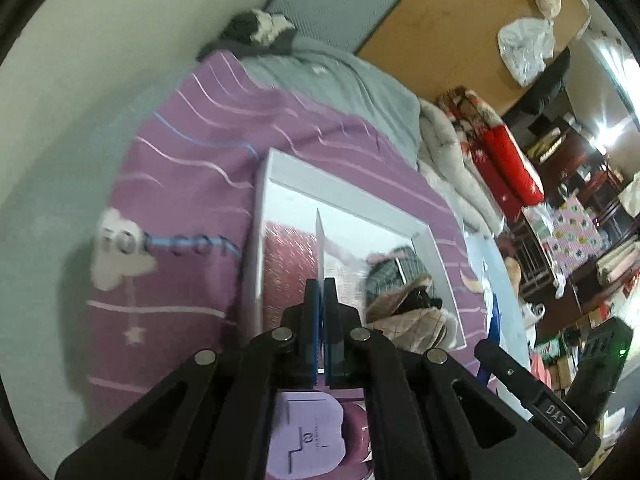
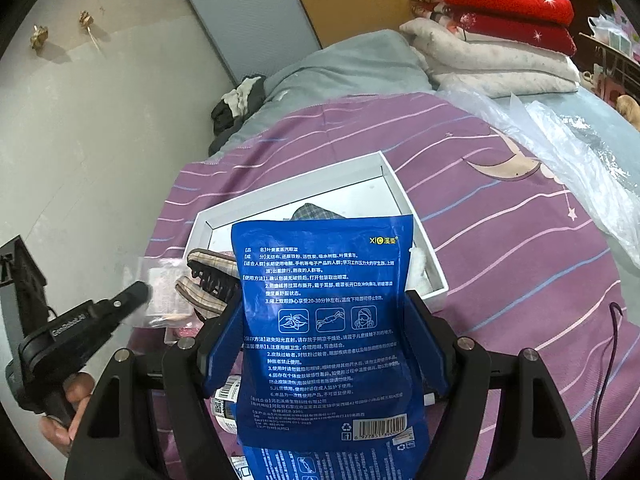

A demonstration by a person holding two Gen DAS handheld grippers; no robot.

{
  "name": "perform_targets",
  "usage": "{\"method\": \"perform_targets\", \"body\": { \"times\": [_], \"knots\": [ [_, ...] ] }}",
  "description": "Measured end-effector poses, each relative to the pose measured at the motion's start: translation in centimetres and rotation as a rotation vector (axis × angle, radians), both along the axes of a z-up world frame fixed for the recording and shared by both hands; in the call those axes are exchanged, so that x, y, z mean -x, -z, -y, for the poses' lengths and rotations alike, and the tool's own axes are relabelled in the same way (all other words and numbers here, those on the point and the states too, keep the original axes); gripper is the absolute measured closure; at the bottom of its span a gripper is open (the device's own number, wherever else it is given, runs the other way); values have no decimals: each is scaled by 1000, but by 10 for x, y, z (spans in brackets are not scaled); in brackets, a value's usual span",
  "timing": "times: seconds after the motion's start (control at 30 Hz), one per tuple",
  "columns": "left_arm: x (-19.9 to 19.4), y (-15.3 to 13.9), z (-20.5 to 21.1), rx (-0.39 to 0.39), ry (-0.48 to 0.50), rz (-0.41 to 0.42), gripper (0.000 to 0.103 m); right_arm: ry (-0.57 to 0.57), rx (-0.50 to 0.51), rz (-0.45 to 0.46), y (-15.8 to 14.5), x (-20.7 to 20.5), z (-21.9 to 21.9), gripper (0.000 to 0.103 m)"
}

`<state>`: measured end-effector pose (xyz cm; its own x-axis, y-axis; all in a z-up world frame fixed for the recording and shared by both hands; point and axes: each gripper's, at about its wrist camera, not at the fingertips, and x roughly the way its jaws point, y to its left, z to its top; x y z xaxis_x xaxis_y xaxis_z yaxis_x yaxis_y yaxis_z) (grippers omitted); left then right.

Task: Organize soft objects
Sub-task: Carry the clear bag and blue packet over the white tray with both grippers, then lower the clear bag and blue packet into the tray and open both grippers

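My right hand-held gripper is clamped on a blue pouch printed with white text, its jaws wide on the pouch's two edges, holding it upright above the purple striped bedspread, just in front of the white box. My left hand-held gripper has its jaws together on a thin clear packet, seen edge-on over the box; in the blurred right view it looks like a small sachet. Plaid fabric pieces lie inside the box. Folded quilts are stacked beyond.
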<state>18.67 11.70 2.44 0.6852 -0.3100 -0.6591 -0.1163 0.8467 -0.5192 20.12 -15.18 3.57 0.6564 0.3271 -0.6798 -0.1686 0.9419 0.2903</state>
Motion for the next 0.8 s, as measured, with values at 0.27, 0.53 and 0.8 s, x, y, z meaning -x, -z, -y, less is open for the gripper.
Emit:
{"method": "perform_targets", "body": {
  "times": [0.27,0.53,0.8],
  "knots": [
    [-12,11,16,-108,-18,-129,88,9,37,4,-1,-4,1,27],
    [-1,-10,11,-160,-104,-210,54,-8,122,-21,-19,-41,-5,27],
    [18,-43,3,-233,-121,-200,53,64,-50,-297,-22,-114,-10,27]
  ]
}}
